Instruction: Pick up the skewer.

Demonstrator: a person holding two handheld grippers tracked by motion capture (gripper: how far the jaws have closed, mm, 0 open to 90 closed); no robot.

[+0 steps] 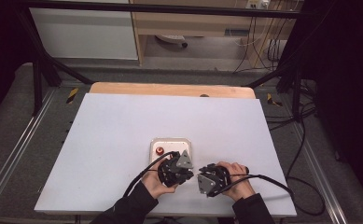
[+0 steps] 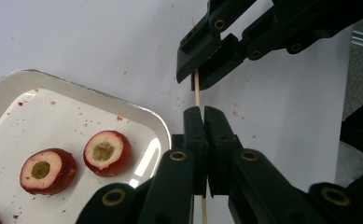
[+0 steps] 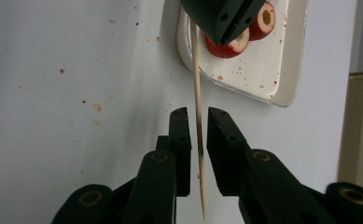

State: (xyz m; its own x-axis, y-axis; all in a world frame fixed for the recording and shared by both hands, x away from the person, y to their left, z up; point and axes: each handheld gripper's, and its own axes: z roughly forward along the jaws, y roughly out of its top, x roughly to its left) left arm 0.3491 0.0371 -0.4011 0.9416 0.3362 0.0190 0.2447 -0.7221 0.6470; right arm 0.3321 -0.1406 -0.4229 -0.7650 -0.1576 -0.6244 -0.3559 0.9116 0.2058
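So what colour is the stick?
The stick is pale tan, like light wood. It shows best in the right gripper view.

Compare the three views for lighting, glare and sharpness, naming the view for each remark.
High view: evenly lit table, dark surroundings, soft detail. Left gripper view: window-like glare on the tray rim near the cored fruit; the skewer is sharp. Right gripper view: near jaws slightly blurred, skewer and crumbs clear, no strong shadows.

Even overhead light falls on the pale desk (image 1: 123, 140) in the high view, while the room's edges sink into near black. That view is soft and grainy. The gripper views are sharper, with glare on the tray (image 2: 144, 161) rim and faint shadows beneath the fingers (image 3: 181, 140).
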